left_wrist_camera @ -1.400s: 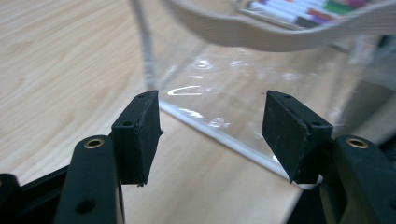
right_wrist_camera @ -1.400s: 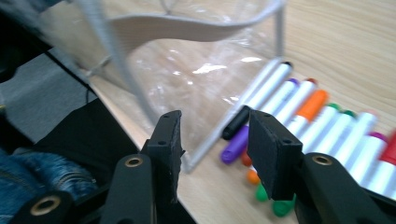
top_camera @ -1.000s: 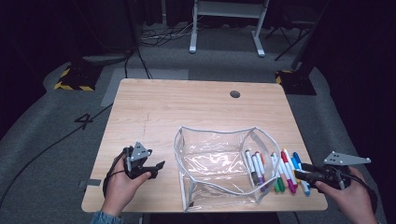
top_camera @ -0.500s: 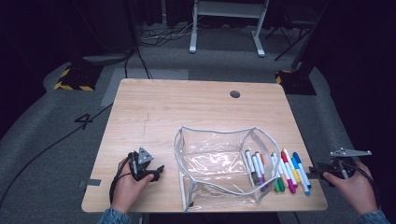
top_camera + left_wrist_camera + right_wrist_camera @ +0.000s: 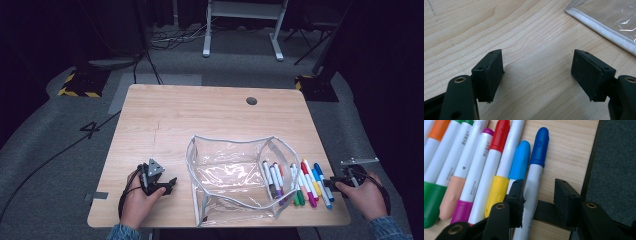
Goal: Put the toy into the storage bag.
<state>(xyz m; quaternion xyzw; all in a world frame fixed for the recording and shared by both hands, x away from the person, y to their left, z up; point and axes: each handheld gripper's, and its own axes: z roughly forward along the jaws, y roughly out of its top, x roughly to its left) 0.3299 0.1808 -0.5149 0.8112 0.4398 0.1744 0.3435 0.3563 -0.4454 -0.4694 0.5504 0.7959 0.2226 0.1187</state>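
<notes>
A row of several colour-capped markers (image 5: 300,182) lies on the wooden table (image 5: 200,115), at the right end of a clear open pouch (image 5: 235,175). My right gripper (image 5: 331,184) sits low at the row's right edge. Its jaws have just been closing around the dark-blue-capped marker (image 5: 535,170). In the right gripper view (image 5: 539,195) one pad touches the marker's white barrel, while the other stands off with bare wood showing between. My left gripper (image 5: 170,185) rests left of the pouch, and the left gripper view (image 5: 537,72) has it open over bare wood.
The pouch's white-trimmed edge (image 5: 604,30) lies just ahead of the left gripper. A light-blue-capped marker (image 5: 520,162) lies tight against the dark-blue one. The table's right edge and the grey floor (image 5: 616,157) are close beside the right gripper. A round hole (image 5: 251,101) sits at the table's back.
The right hand has sunk to the table at the markers' right end and its jaws have narrowed. The left hand has come down a little onto the table.
</notes>
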